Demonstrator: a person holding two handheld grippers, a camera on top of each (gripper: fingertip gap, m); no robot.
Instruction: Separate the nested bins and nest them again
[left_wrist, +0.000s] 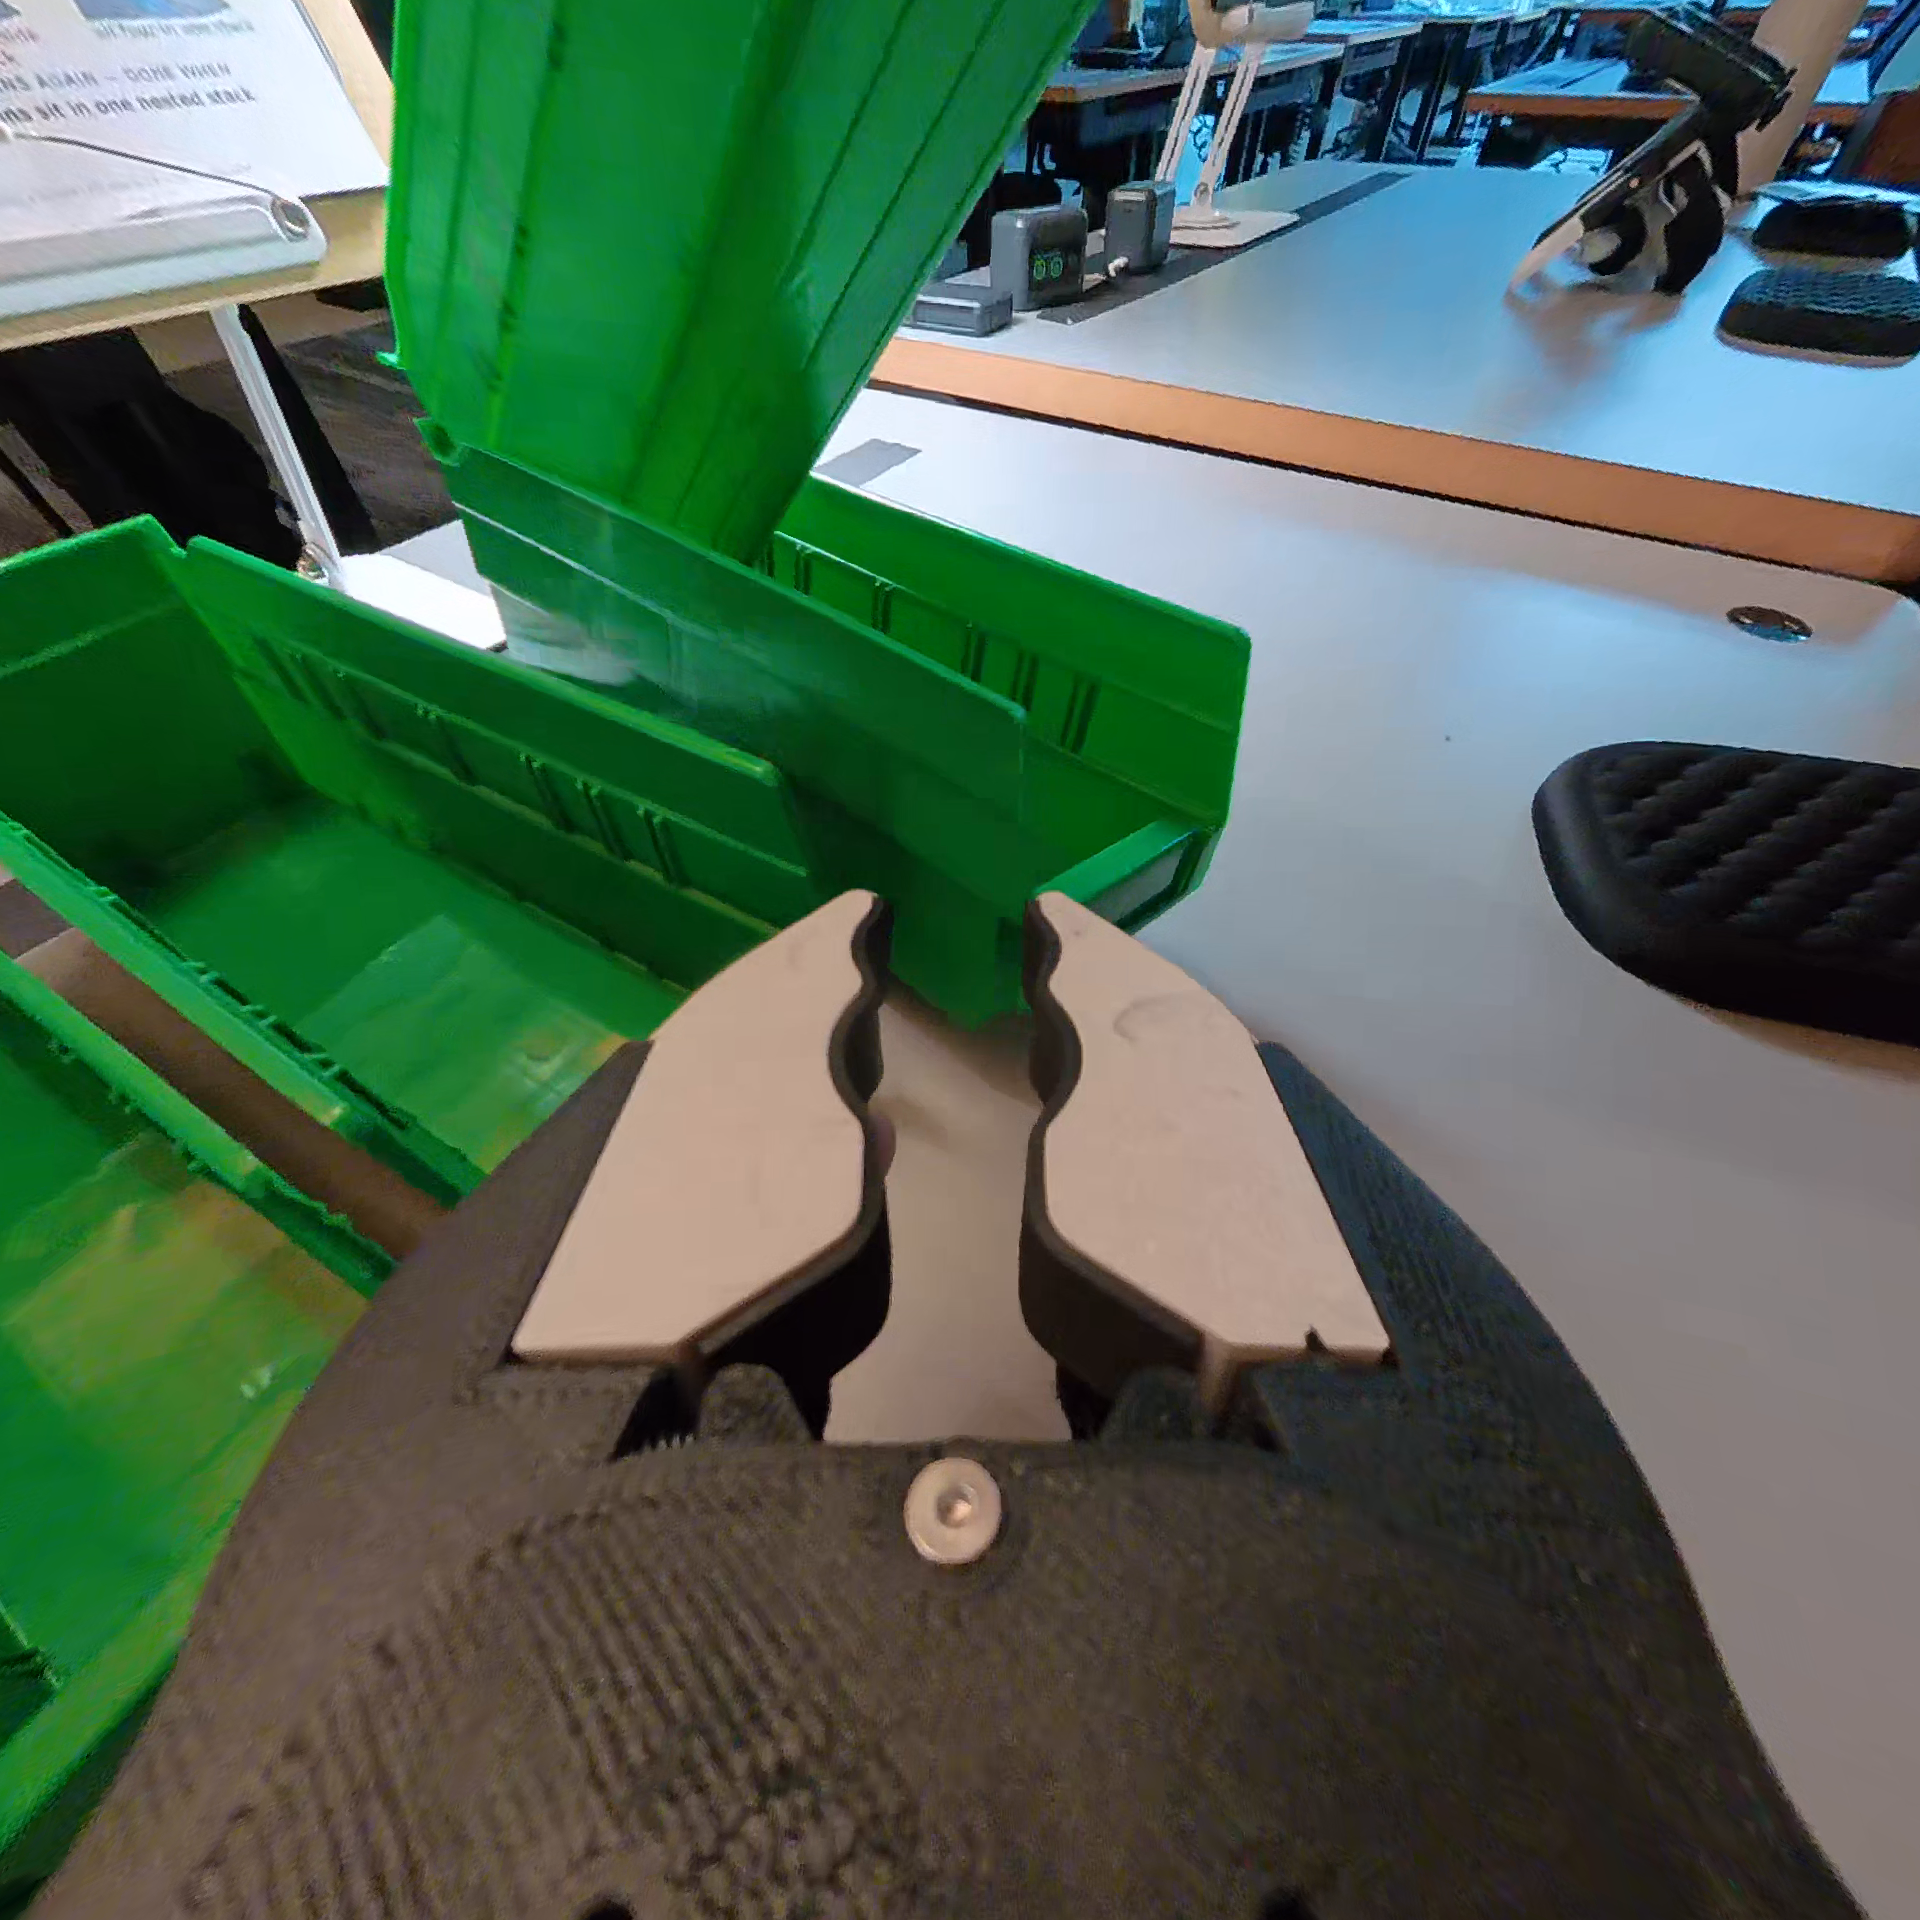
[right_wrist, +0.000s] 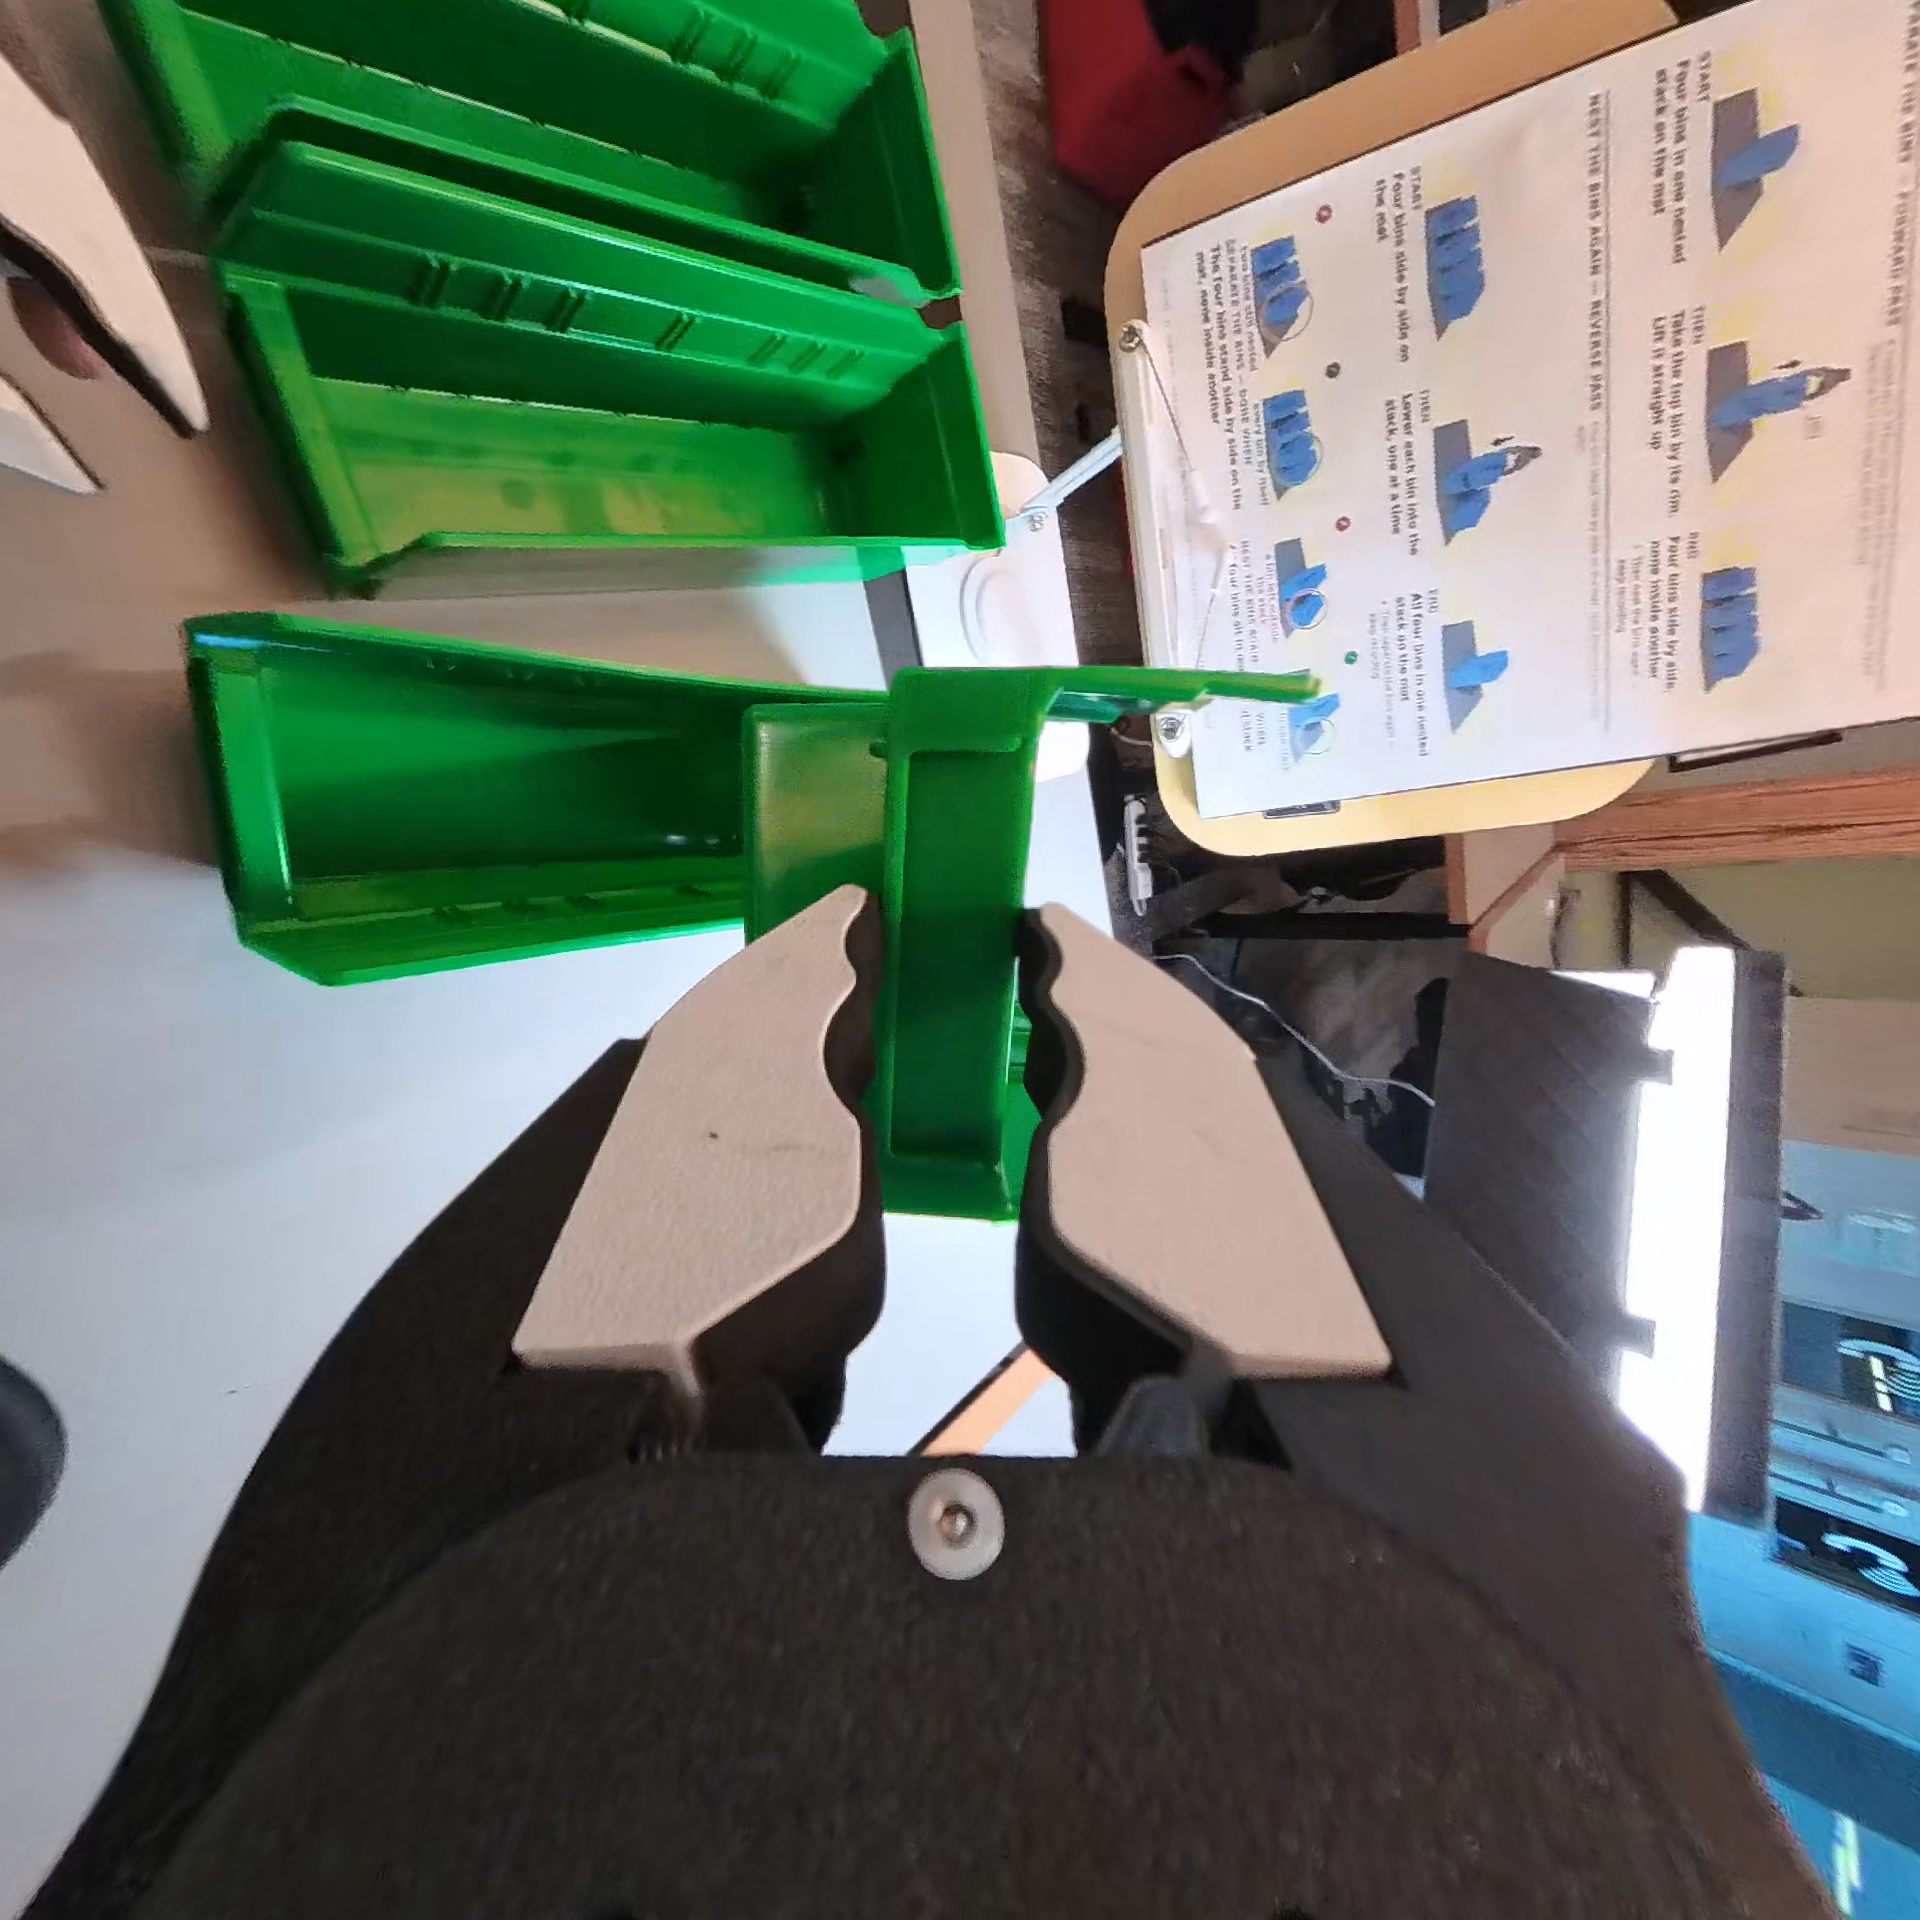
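Note:
Several green plastic bins are on the white table. My right gripper (right_wrist: 951, 925) is shut on the end wall of one green bin (right_wrist: 468, 790) and holds it off the table. In the left wrist view this bin (left_wrist: 675, 260) stands steeply tilted, its lower end dipping into another bin (left_wrist: 1122, 707) that rests on the table. My left gripper (left_wrist: 956, 930) is at that lower bin's front end, and its fingers are closed on the front lip. Two more bins (left_wrist: 364, 935) (left_wrist: 104, 1351) lie side by side to the left, and they also show in the right wrist view (right_wrist: 582, 457).
An instruction sheet on a board (right_wrist: 1507, 416) stands behind the bins. A black padded rest (left_wrist: 1745, 883) lies on the table to the right. Another gripper on a stand (left_wrist: 1662, 156) sits on the far table. Bare table surface (left_wrist: 1455, 1143) lies to the right of the bins. The gap from one gripper's tips to the other's is roughly 25 centimetres.

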